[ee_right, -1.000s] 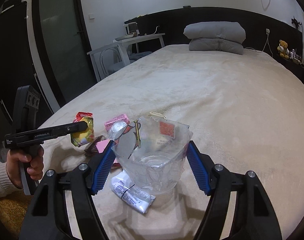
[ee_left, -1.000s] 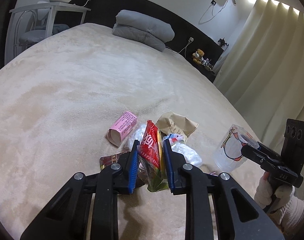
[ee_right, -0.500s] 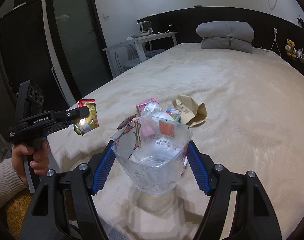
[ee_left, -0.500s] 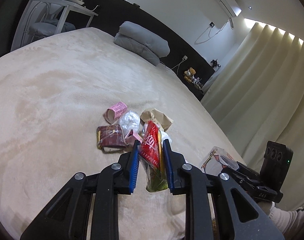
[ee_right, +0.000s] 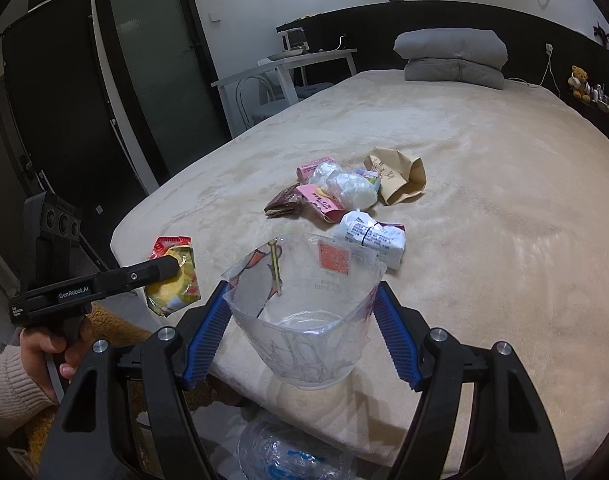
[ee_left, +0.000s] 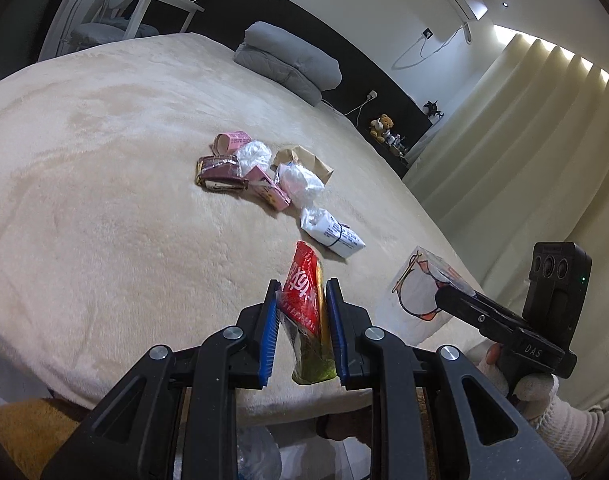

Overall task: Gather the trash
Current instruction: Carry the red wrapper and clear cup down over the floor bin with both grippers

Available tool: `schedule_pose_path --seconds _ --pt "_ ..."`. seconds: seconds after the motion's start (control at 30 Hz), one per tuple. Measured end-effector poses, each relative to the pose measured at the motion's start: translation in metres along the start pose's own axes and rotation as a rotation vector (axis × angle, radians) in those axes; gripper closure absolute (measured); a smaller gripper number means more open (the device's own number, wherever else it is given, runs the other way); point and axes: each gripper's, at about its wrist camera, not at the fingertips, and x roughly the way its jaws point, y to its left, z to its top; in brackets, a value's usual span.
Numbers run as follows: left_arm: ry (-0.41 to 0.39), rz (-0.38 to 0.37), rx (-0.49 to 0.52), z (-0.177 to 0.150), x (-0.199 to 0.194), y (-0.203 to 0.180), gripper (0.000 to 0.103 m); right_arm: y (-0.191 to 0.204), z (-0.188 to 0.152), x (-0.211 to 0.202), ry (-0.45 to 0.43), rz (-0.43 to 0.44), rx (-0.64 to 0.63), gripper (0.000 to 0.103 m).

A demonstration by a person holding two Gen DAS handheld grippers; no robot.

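My left gripper (ee_left: pixel 302 304) is shut on a red and yellow snack wrapper (ee_left: pixel 306 304) and holds it over the bed's near edge; the wrapper also shows in the right wrist view (ee_right: pixel 174 280). My right gripper (ee_right: pixel 300 300) is shut on a clear plastic cup (ee_right: pixel 304 312) with printed drawings, also held over the near edge; the cup shows in the left wrist view (ee_left: pixel 420 292). A pile of trash lies on the bed: a white packet (ee_left: pixel 332 234), a crumpled clear bag (ee_left: pixel 298 182), a pink carton (ee_left: pixel 266 188), a dark wrapper (ee_left: pixel 220 170), a brown paper bag (ee_left: pixel 304 160), a pink roll (ee_left: pixel 232 142).
The beige bed (ee_left: pixel 104 208) fills both views. Grey folded bedding (ee_right: pixel 452 56) lies at the headboard. A plastic-lined bag (ee_right: pixel 284 452) sits on the floor below the bed's edge. A white table and chair (ee_right: pixel 280 76) stand on the far left.
Both grippers have pulled back from the trash pile toward the bed's near edge, each still holding its item. The pile now lies farther away.
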Motion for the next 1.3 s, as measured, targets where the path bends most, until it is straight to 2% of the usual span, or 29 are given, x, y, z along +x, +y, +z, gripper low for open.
schedule_pose_path --seconds 0.57,0.93,1.3 --pt "0.054 -0.081 -0.011 -0.070 -0.026 -0.029 0.081 0.051 -0.085 -0.037 0.066 -0.078 0.026 0.032" --pt "0.104 -0.038 -0.015 -0.099 -0.036 -0.039 0.081 0.078 -0.126 -0.035 0.146 -0.068 0.054 0.032" --pt "0.199 0.069 -0.018 -0.111 -0.009 -0.030 0.081 0.058 -0.138 -0.009 0.267 -0.087 0.134 0.032"
